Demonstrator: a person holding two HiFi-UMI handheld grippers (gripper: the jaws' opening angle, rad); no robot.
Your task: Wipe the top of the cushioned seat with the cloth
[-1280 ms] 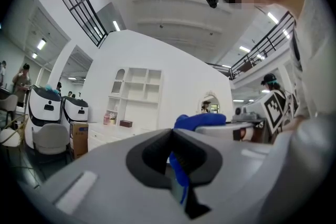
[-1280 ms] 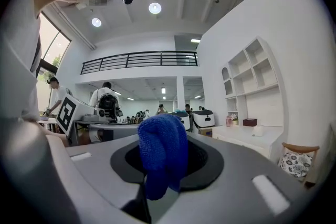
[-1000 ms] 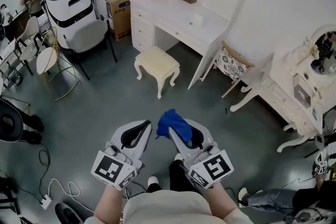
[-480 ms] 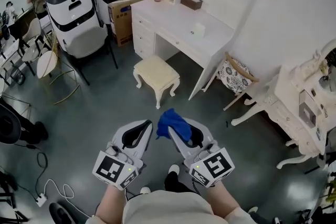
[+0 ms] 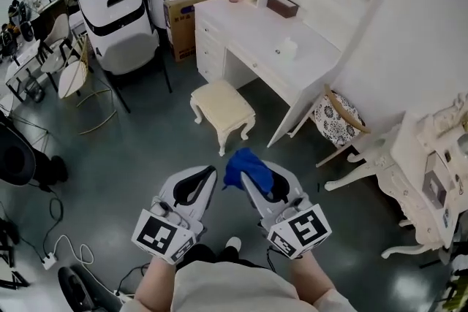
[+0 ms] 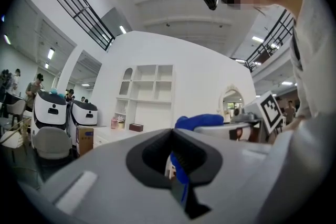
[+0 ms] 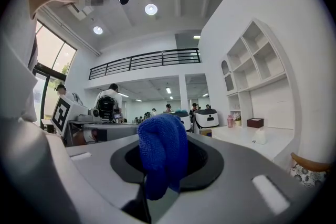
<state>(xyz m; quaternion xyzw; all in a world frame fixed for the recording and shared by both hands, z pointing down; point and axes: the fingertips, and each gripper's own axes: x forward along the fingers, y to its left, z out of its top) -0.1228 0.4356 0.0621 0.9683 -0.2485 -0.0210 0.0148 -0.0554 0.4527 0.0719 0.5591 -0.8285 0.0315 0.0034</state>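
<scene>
A cream cushioned stool (image 5: 222,104) with curved legs stands on the grey floor beside the white desk (image 5: 272,40), some way ahead of both grippers. My right gripper (image 5: 246,173) is shut on a bunched blue cloth (image 5: 247,167), which bulges out of its jaws (image 7: 163,155). My left gripper (image 5: 207,173) is held beside it, level with it, its jaws closed with nothing between them. The blue cloth (image 6: 198,121) also shows at the right in the left gripper view.
Two white robot units (image 5: 117,7) and a grey chair (image 5: 134,55) stand to the left of the desk. A cardboard box (image 5: 183,18) is by the desk. A patterned chair (image 5: 333,119) and a white dressing table (image 5: 424,172) are to the right. People sit far left.
The stool and desk have shifted slightly right and nearer in the head view as the person steps forward. Both grippers keep their pose, cloth still held.
</scene>
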